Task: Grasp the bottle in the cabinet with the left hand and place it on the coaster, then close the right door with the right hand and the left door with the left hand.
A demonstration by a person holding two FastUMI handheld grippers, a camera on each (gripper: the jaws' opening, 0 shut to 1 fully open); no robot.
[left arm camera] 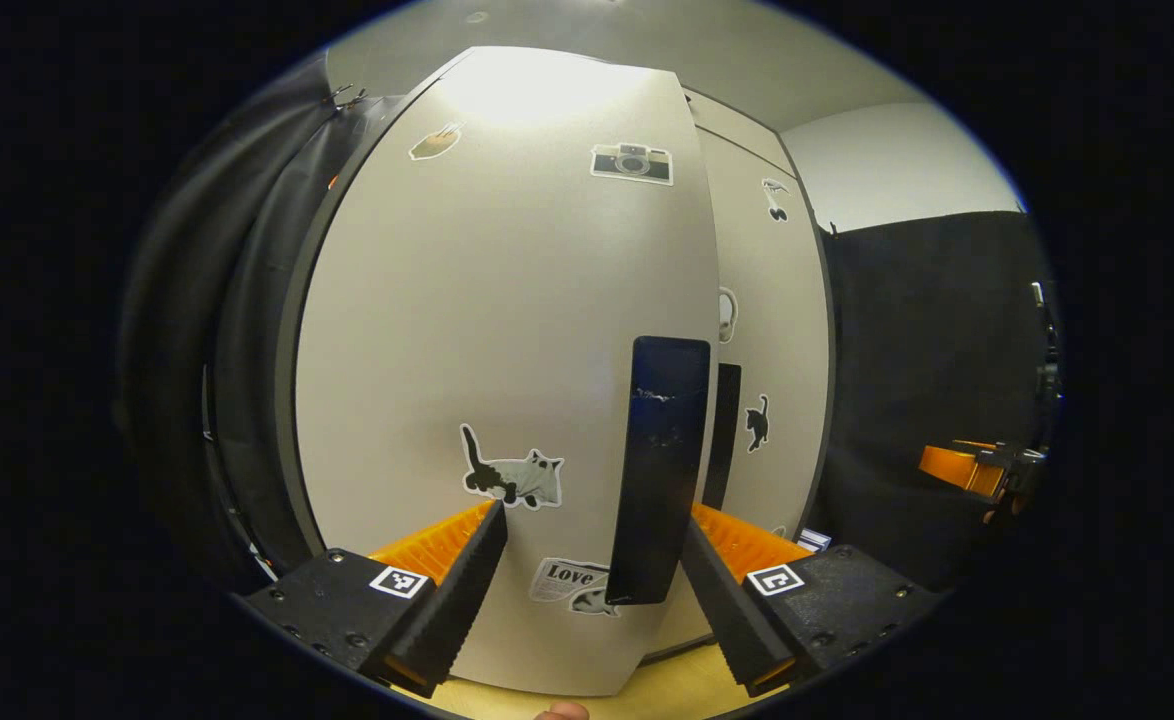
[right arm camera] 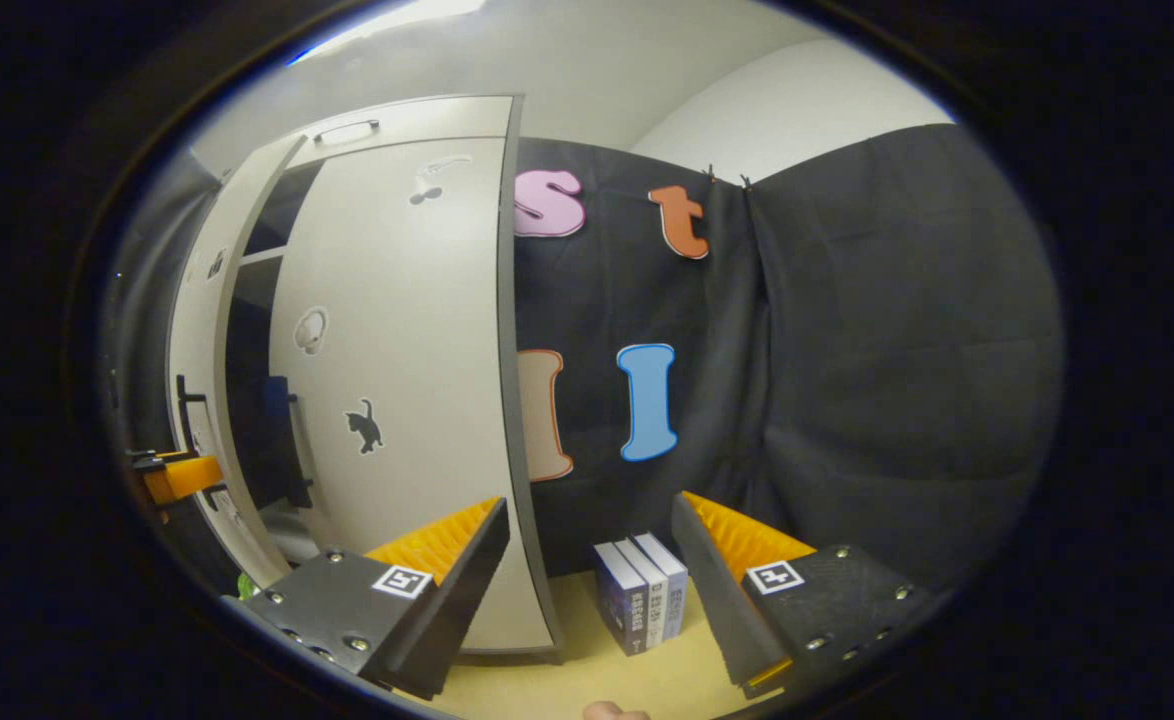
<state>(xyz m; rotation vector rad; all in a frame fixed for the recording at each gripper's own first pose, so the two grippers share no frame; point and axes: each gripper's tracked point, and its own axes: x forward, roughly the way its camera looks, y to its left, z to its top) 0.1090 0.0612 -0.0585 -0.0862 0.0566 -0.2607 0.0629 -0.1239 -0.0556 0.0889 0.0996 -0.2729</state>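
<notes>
Two fingers of the left gripper (left arm camera: 592, 540) stand spread apart in the left gripper view, with the left door (left arm camera: 507, 330) close ahead and its dark handle (left arm camera: 662, 470) between them, nearer the right finger; whether anything touches I cannot tell. That door stands a little ajar. Beyond it lies the right door (left arm camera: 772, 340), and far right the right gripper (left arm camera: 977, 468) shows.

In the right gripper view, the right gripper (right arm camera: 592, 540) is likewise released, gripping nothing. The right door (right arm camera: 397, 370) is nearly shut, the left door (right arm camera: 197, 330) ajar, three books (right arm camera: 642, 590) upright on the table (right arm camera: 567, 680). I cannot make out the bottle.
</notes>
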